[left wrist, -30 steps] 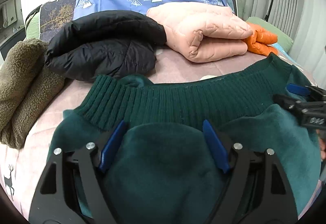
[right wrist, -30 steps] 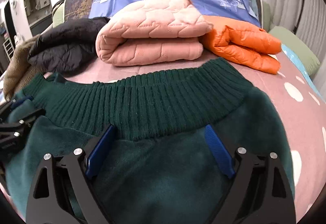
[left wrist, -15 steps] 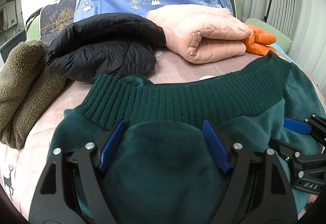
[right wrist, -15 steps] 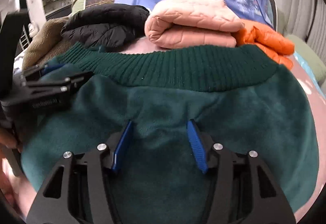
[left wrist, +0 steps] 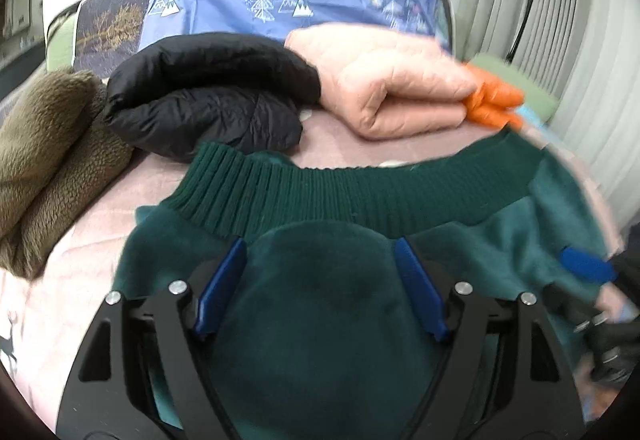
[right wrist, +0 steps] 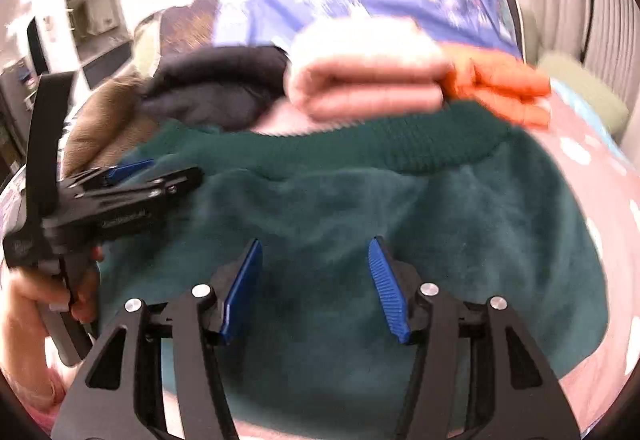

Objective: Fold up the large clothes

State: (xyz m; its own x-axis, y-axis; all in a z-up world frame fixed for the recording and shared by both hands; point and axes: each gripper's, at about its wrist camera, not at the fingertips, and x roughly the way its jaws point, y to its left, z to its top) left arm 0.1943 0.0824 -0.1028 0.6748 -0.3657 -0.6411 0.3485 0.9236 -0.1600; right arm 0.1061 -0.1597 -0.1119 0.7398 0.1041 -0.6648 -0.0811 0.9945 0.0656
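Green fleece sweater (left wrist: 328,320) spread on bed (left wrist: 80,240), bunched between pads of both: left hand-held gripper (left wrist: 320,292) closing on a mound, right hand-held gripper (right wrist: 316,288) pinching a ridge, probably to lift for folding.

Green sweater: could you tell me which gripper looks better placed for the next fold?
Left, probably: the left gripper pinches a raised mound of the green sweater just below its ribbed band; the right gripper sits over flatter fabric, grip unclear.
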